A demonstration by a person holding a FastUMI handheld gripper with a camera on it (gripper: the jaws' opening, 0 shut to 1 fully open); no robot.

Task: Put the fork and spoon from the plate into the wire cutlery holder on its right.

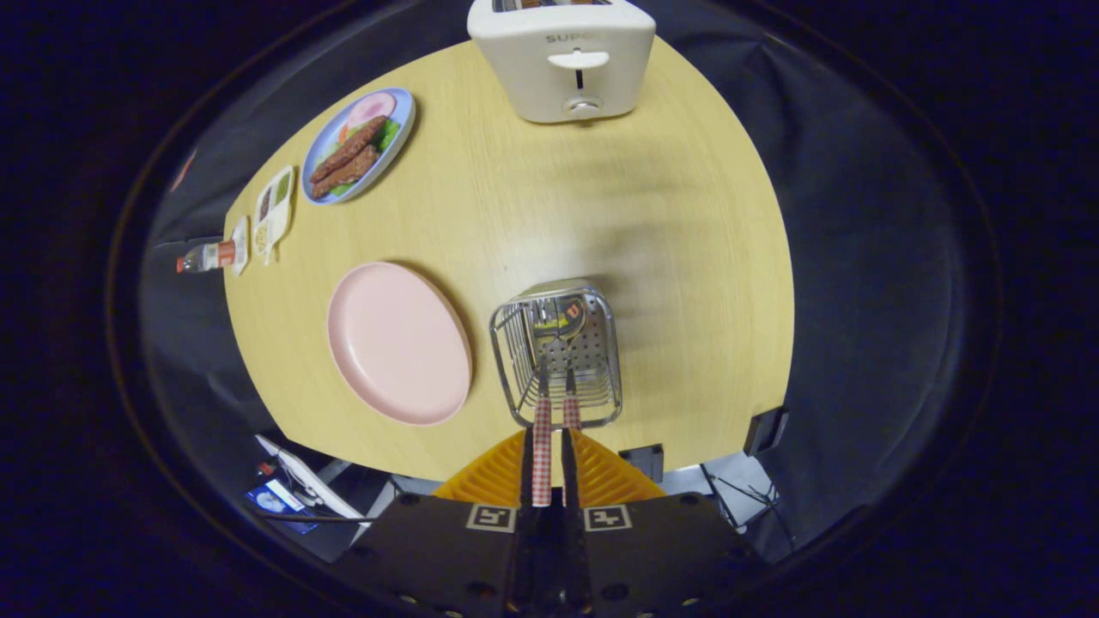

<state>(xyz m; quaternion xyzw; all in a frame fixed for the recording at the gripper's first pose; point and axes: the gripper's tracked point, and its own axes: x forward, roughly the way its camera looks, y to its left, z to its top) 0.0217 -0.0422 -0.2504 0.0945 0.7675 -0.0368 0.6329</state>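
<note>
The gripper [549, 463] clamps one checked handle [542, 455] upright over the wire cutlery holder [558, 360] (near table edge), directly ahead.

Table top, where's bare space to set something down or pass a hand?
The widest bare wood lies between the white toaster and the wire cutlery holder, and right of the holder. The gripper, shut on a checked-handled utensil, crowds the holder; the empty pink plate sits close beside it. The blue food plate fills the far left.

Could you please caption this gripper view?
Hand-held gripper shut on checkered cutlery handle, lowering it into wire cutlery holder beside empty pink plate.
</note>
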